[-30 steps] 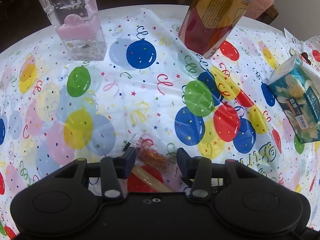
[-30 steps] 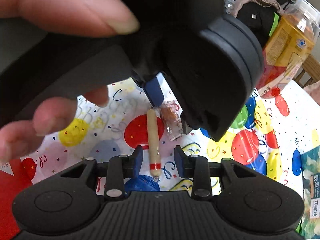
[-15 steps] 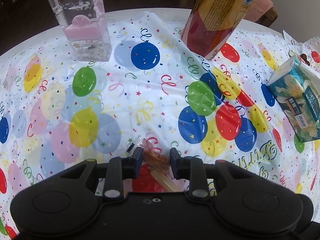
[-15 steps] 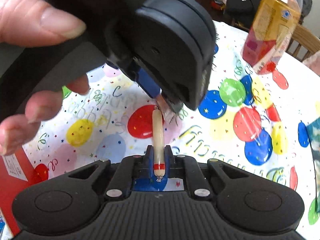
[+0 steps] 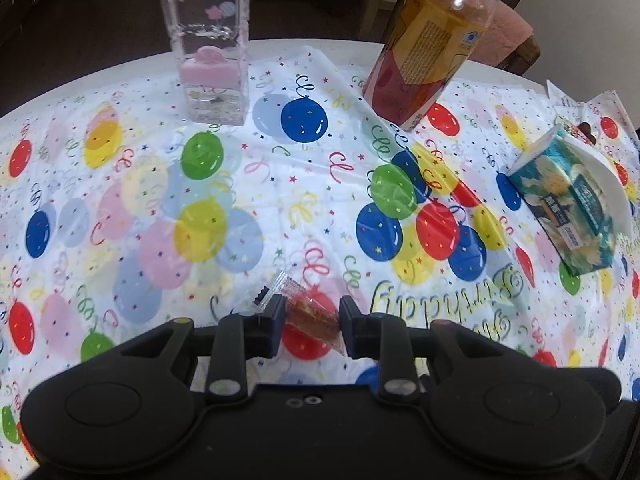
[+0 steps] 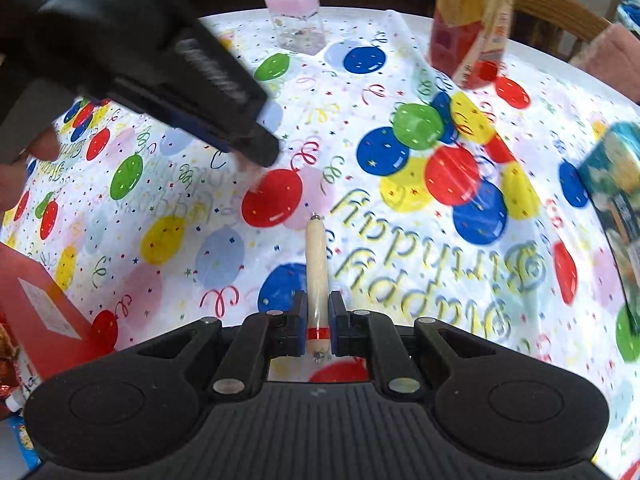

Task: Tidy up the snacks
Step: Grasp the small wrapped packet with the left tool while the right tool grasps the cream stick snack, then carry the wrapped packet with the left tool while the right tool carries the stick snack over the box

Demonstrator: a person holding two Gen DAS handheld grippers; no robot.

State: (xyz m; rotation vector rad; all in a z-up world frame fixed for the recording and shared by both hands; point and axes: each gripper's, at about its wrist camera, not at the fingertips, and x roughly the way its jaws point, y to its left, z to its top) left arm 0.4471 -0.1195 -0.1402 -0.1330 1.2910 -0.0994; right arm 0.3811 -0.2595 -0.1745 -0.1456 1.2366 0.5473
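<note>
Left tongs (image 5: 312, 320): closed on a clear crinkled packet of orange-brown snack (image 5: 308, 310).
Right tongs (image 6: 317, 322): gripped a pale thin sausage stick with red band (image 6: 317, 272).
Right view only: red box (image 6: 44, 316) on bench.

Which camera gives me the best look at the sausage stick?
The right wrist view: the sausage stick shows full length, clamped in the right gripper. The left wrist view does not show it.

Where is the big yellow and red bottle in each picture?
Left wrist view: the yellow and red bottle stands at the top, right of centre, tilted by the lens.
Right wrist view: the same bottle stands at the top right, a bit blurred.
Shared landmark: the clear box with the pink piece inside, left of the bottle.
</note>
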